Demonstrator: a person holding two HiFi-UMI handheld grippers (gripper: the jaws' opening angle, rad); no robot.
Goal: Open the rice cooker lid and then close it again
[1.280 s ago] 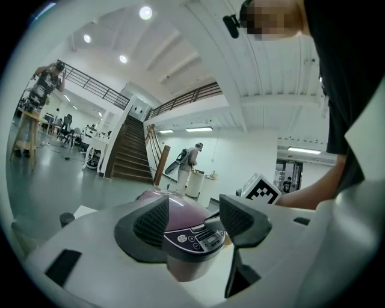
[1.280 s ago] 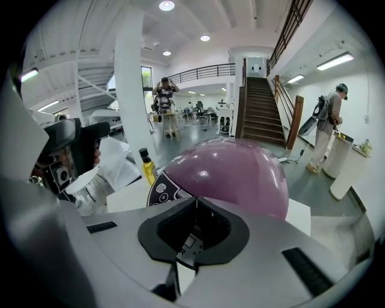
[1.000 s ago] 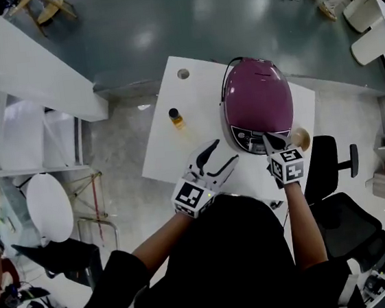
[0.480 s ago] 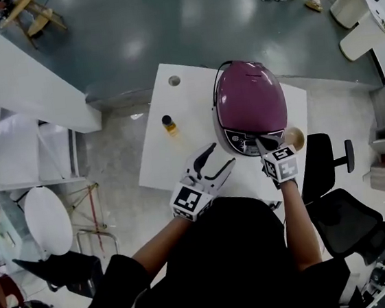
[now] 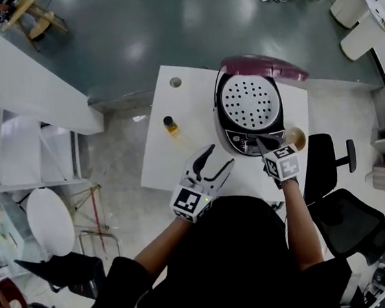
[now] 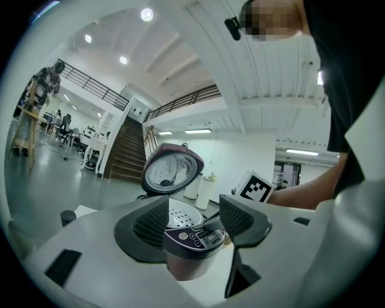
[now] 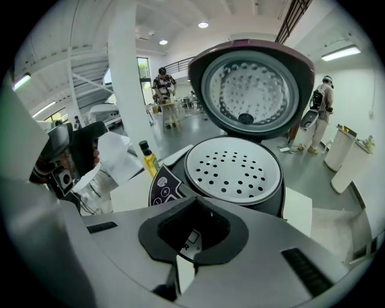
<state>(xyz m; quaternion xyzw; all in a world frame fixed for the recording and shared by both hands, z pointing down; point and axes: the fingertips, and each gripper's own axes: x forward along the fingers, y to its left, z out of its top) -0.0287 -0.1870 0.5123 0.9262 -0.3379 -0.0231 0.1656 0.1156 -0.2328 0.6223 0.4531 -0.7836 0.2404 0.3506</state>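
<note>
The rice cooker stands on the white table with its maroon lid swung up at the back. A white perforated inner tray is exposed. My right gripper is shut, its tips down on the front edge of the cooker by the control panel, with nothing between them. My left gripper hovers open and level over the table, left of the cooker and apart from it. In the left gripper view the cooker shows between the spread jaws, further off.
A small yellow bottle stands on the table left of the cooker. A round wooden cup sits at the cooker's front right. A black office chair is beside the table on the right. Shelving runs along the left.
The cooker's lid has gone from shut to standing open at the back, uncovering the perforated tray. Both grippers stay where they were.
</note>
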